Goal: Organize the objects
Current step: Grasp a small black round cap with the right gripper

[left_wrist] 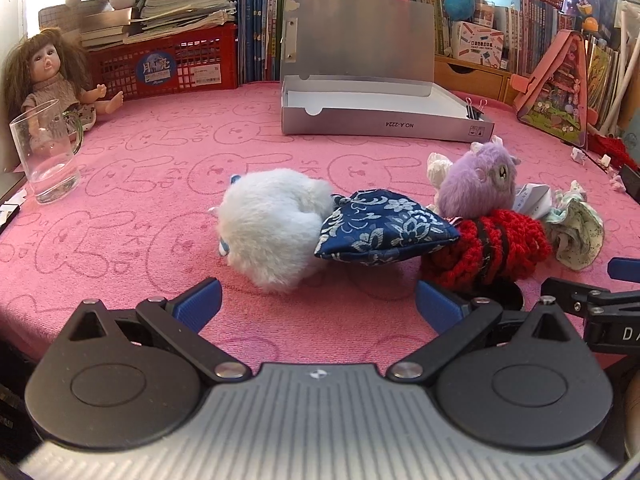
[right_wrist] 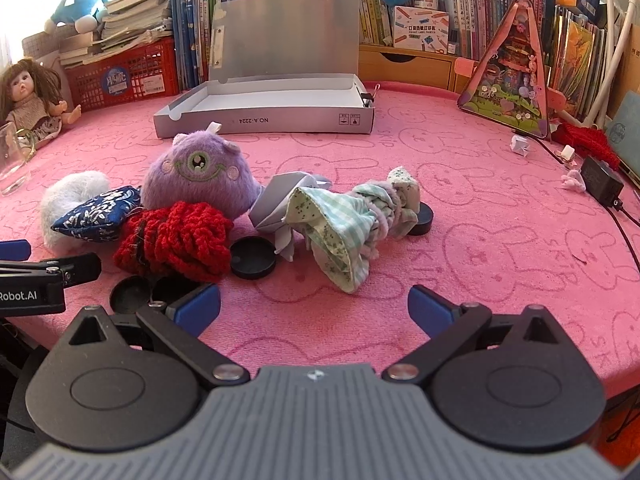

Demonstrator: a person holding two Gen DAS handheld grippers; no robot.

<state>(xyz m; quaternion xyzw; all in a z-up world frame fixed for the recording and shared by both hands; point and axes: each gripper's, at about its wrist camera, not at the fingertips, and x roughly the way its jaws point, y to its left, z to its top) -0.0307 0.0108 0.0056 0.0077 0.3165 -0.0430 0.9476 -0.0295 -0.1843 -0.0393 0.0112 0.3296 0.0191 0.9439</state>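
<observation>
Beyond both spread, empty grippers, left gripper (left_wrist: 318,306) and right gripper (right_wrist: 314,308), lies a fluffy, seemingly white plush (left_wrist: 270,226).

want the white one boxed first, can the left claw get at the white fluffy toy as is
Probably yes: the left claw is open, with bare cloth between it and the white fluffy toy. The blue pouch leans on its right side only.

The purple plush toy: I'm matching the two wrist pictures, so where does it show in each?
Left wrist: purple plush toy right of centre, behind the red knit piece.
Right wrist: purple plush toy left of centre, facing the camera.
Shared landmark: the open grey box behind it.
</observation>
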